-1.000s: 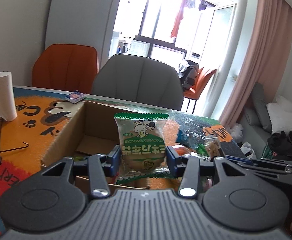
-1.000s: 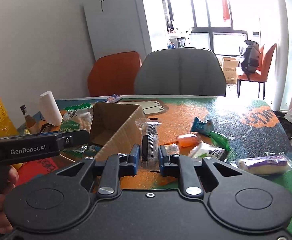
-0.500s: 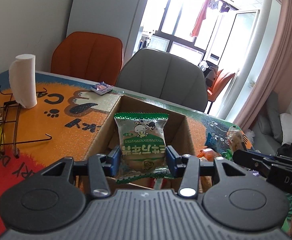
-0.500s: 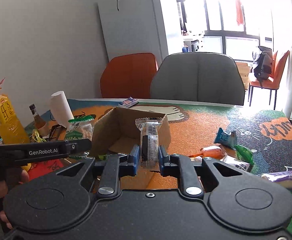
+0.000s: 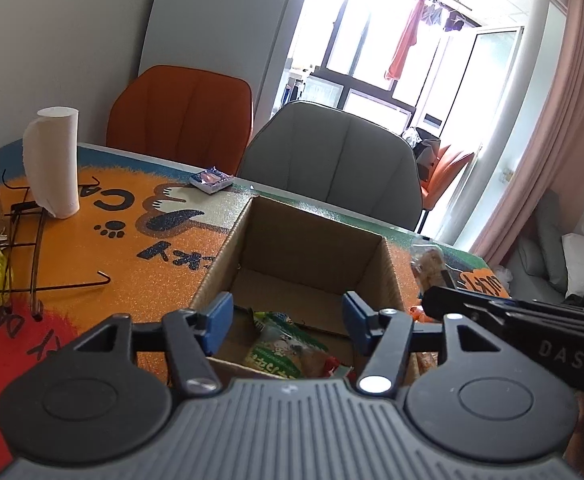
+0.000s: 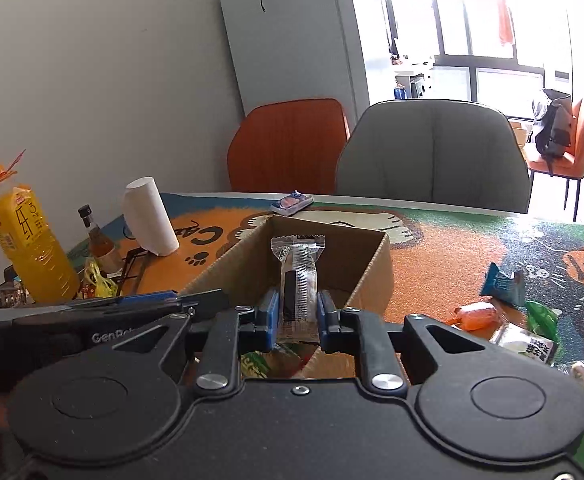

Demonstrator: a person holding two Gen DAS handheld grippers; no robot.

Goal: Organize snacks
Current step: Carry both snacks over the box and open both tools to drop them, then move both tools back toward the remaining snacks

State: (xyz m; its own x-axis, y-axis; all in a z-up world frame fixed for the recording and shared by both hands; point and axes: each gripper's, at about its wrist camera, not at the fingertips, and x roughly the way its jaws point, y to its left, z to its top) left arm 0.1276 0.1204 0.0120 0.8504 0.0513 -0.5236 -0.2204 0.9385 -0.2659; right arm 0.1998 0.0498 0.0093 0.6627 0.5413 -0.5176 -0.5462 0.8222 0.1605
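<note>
Over the cardboard box [image 5: 304, 256] | left gripper [image 5: 287, 316] tilting down, jaws opening, empty | right gripper [image 6: 295, 312] pinching clear-wrapped snack [image 6: 298, 284] | green packet [image 5: 279, 356] lying inside box.

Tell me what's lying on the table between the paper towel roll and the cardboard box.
Nothing: in the left wrist view, only bare printed table mat shows between the paper towel roll and the cardboard box.

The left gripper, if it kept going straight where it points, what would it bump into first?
Probably the inside of the brown cardboard box. The left gripper, its jaws opening with nothing between them, points down into it, so it likely meets the box floor or the green snack packet lying there; depth is unclear.
</note>
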